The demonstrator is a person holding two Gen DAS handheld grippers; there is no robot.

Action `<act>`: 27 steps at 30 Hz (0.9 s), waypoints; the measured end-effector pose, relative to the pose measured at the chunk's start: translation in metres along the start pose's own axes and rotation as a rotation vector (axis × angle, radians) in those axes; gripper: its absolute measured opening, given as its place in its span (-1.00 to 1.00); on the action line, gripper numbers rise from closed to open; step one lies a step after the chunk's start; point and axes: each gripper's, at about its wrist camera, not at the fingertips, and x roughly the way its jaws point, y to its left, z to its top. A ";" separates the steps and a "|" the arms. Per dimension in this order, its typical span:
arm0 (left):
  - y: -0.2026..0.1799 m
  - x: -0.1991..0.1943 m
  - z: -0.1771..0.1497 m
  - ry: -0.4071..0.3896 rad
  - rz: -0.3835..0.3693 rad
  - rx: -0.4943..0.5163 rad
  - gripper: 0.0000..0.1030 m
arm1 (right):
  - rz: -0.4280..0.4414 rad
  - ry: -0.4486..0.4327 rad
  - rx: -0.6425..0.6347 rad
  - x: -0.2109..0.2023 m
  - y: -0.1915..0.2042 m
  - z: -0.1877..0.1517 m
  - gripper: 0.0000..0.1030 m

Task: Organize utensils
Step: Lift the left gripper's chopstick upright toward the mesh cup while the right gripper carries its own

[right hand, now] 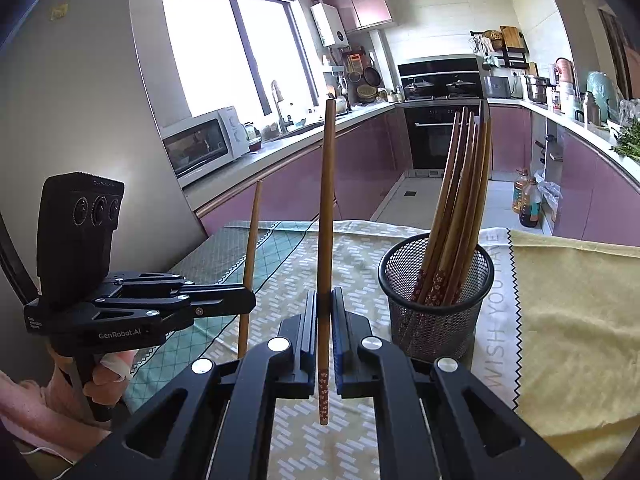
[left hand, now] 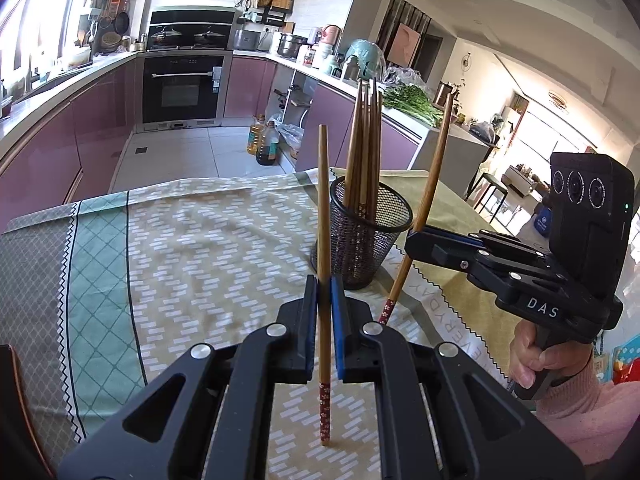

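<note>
My left gripper (left hand: 323, 285) is shut on a brown wooden chopstick (left hand: 322, 200), which stands upright with its red patterned end just above the tablecloth. To its right, my right gripper (left hand: 413, 242) is shut on a second chopstick (left hand: 434, 176) that leans right. Between and behind them stands a black mesh cup (left hand: 370, 236) with several chopsticks in it. In the right wrist view, the right gripper (right hand: 324, 300) clamps its chopstick (right hand: 326, 200) upright. The mesh cup (right hand: 436, 304) is to its right. The left gripper (right hand: 251, 300) with its chopstick (right hand: 251, 232) is at the left.
A patterned green and yellow tablecloth (left hand: 200, 240) covers the table, and a plain yellow cloth (right hand: 568, 300) lies at the right. Beyond the table's far edge are the kitchen floor, oil bottles (left hand: 264, 140) and purple cabinets. A hand (left hand: 532, 360) holds the right gripper's handle.
</note>
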 end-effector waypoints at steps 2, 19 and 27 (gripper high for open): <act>-0.002 -0.001 0.002 -0.005 -0.006 0.004 -0.85 | -0.004 -0.009 -0.002 -0.003 -0.001 0.002 -0.89; -0.012 -0.006 0.013 -0.042 -0.043 0.032 -0.85 | -0.029 -0.051 -0.005 -0.015 -0.008 0.009 -0.89; -0.015 -0.003 0.018 -0.049 -0.041 0.046 -0.85 | -0.033 -0.063 -0.010 -0.018 -0.007 0.012 -0.89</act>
